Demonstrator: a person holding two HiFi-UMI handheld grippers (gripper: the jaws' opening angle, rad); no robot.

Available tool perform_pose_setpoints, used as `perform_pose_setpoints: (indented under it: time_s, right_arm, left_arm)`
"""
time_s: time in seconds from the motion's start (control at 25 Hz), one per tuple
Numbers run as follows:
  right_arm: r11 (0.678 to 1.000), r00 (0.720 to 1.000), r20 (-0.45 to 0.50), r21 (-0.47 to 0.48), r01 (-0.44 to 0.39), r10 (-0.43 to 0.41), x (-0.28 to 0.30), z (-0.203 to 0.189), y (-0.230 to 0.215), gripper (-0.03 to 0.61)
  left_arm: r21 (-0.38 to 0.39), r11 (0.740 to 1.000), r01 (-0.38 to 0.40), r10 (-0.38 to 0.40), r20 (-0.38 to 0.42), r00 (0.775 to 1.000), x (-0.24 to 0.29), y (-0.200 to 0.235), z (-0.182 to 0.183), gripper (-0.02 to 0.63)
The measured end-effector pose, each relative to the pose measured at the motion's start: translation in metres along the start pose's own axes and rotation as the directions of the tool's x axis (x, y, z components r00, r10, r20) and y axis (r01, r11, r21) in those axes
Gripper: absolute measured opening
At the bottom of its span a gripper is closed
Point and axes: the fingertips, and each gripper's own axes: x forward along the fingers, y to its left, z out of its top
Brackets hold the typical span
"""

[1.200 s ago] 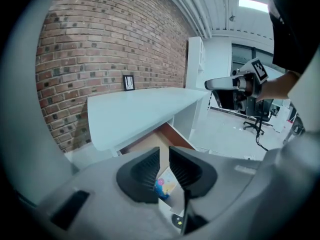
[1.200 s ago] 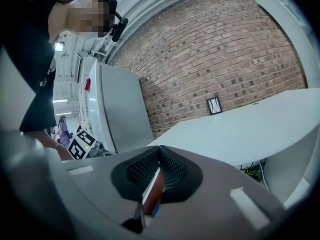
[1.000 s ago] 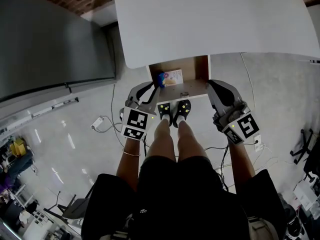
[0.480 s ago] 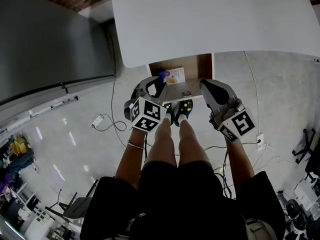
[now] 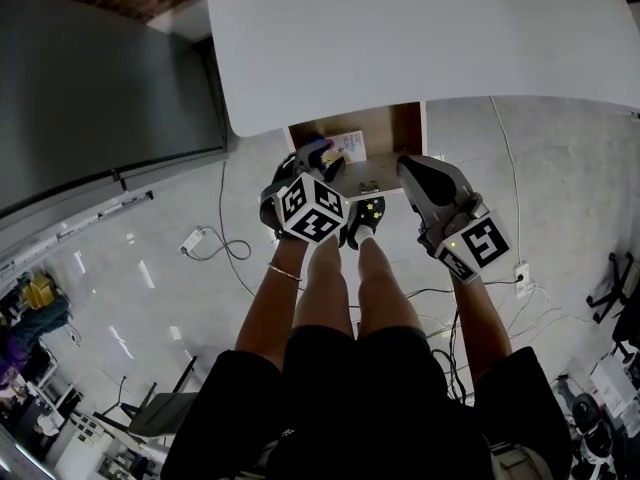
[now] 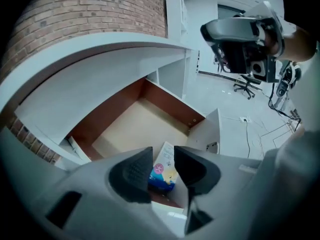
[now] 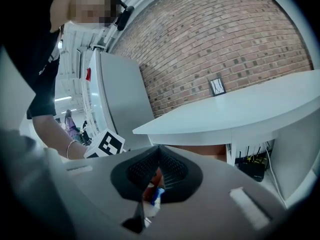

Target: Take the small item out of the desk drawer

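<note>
Small item (image 6: 167, 168) in open drawer (image 6: 132, 126); left tool (image 6: 163, 154) opening, empty, above it; right tool (image 7: 159, 153) closed.

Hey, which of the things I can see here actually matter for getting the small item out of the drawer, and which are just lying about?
For the job: open drawer; small packet inside it; left claw, jaws just been opening, packet seen between them, not gripped; right claw, shut.

Lying about: white floor adapter; office chair; grey cabinet.

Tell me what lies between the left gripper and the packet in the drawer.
Nothing: in the left gripper view the left gripper, jaws just now opening and empty, frames the packet across a bare gap.
</note>
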Motion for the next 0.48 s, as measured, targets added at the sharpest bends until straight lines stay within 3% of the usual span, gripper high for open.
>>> perform_pose_setpoints:
  time_s: [0.48]
  right_arm:
    - [1.0, 0.999, -0.045, 0.002, 0.005, -0.005, -0.003, -0.022, -0.02, 0.012]
  left_arm:
    - [0.012, 0.997, 0.073, -0.072, -0.08, 0.994, 0.055, -0.014, -0.003, 0.135]
